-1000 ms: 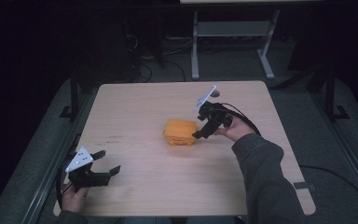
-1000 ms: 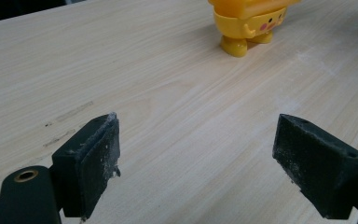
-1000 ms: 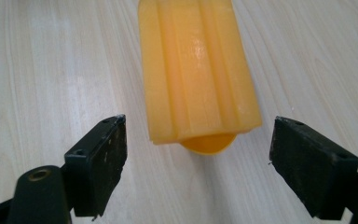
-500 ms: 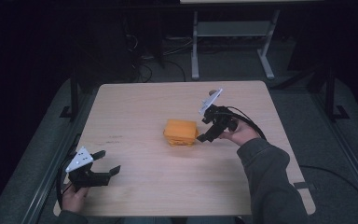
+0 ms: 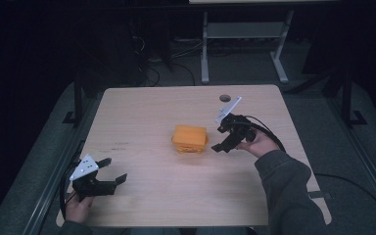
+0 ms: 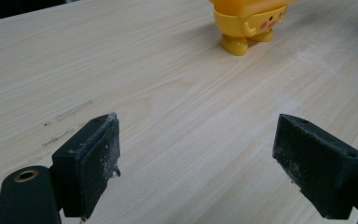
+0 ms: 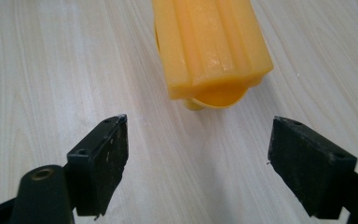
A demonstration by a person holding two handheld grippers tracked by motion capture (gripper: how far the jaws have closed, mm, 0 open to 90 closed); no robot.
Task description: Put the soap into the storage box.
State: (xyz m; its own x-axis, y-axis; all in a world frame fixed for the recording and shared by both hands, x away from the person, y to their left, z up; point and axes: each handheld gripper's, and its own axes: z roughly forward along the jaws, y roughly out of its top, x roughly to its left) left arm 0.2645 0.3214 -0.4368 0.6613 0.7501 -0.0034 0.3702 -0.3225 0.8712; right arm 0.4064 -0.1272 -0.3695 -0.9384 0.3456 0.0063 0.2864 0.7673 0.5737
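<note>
A yellow-orange toy figure (image 5: 190, 138) with a blocky flat top stands near the middle of the wooden table (image 5: 142, 112). My right gripper (image 5: 219, 138) sits just to its right, open, jaws facing the toy with a small gap between. In the right gripper view the toy (image 7: 212, 46) lies ahead of the open gripper (image 7: 196, 154), outside the jaws. My left gripper (image 5: 114, 170) rests open at the near left corner, far from the toy. The left gripper view shows the toy's face and feet (image 6: 249, 21) far beyond the open gripper (image 6: 196, 154).
A dark round hole (image 5: 224, 98) marks the tabletop's far side. Behind the table, a white desk frame (image 5: 240, 44) and cables (image 5: 149, 73) lie on the dark floor. Faint scuff marks (image 6: 67, 112) cross the wood near the left gripper.
My right gripper has drawn back slightly to the right and toward the near edge, away from the toy. The toy and my left gripper stay put.
</note>
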